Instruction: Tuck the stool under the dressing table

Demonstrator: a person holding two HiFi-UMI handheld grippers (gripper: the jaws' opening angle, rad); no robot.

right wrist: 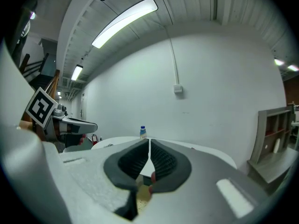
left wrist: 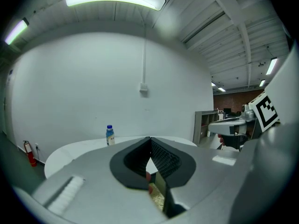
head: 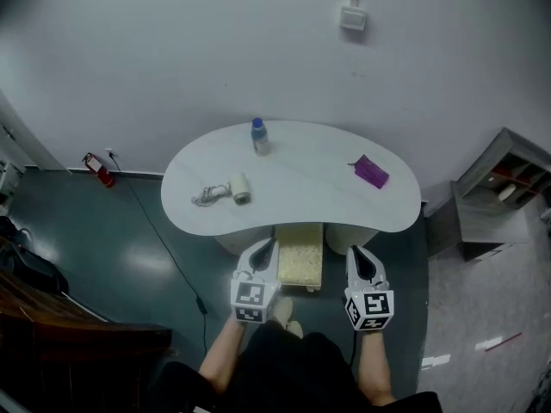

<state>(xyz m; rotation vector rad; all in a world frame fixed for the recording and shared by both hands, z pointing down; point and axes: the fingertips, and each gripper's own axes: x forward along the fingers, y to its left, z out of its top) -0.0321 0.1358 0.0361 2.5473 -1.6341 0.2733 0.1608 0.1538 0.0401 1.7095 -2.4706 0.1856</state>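
White wall backs kidney-shaped desk (head: 301, 198); teal floor below. Stool (head: 300, 263) sits ahead of and between left gripper (head: 269, 246) and right gripper (head: 358, 253). Its far part is under desk edge, near part exposed.

- Both grippers: jaws closed together, nothing held. Judged suited to shoving, not grasping.
- Flanking position judged to keep stool straight.
- Water bottle (head: 258, 136), hair dryer (head: 238, 188) and purple pouch (head: 370, 172) lie on desk beyond gripper tips, clear of work.
- Tuck judged largely complete.
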